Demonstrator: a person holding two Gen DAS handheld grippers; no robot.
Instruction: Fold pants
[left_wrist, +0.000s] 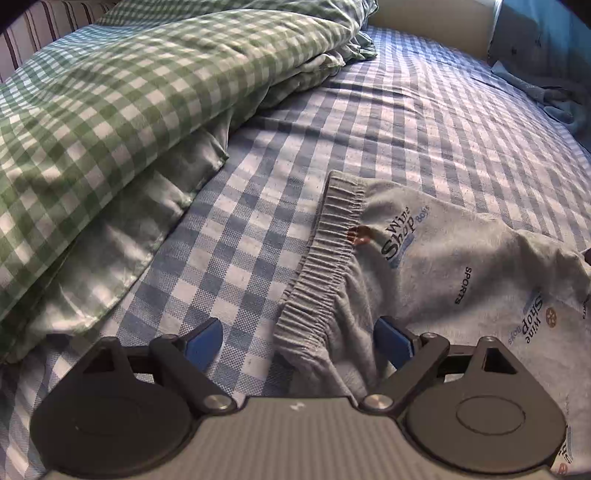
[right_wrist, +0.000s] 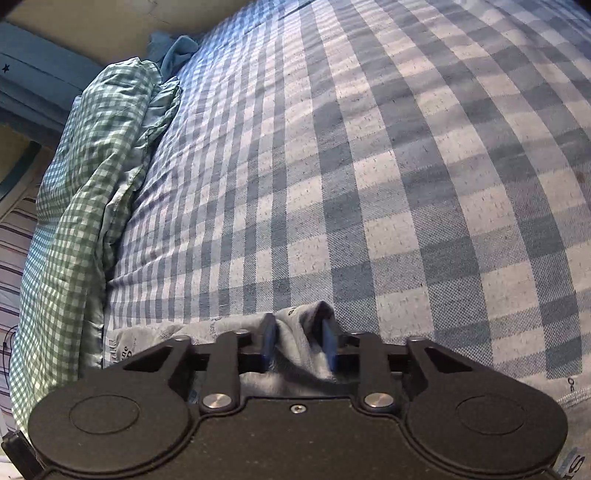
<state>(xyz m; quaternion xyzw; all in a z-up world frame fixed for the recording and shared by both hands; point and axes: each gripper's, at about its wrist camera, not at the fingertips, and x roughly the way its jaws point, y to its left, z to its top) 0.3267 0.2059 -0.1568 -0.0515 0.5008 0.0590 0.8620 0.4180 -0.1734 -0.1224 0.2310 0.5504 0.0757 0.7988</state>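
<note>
The grey printed pants are spread on the blue checked bedsheet, the elastic waistband running away from the wide-open left gripper, whose fingers straddle its near corner. A fabric fold is pinched in the clenched right gripper. A green checked duvet is bunched alongside, apart.

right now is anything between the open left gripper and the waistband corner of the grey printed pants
Nothing visible does. The left gripper is open and straddles the elastic waistband corner of the grey printed pants on the blue checked bedsheet. The green checked duvet lies off to the side.
</note>
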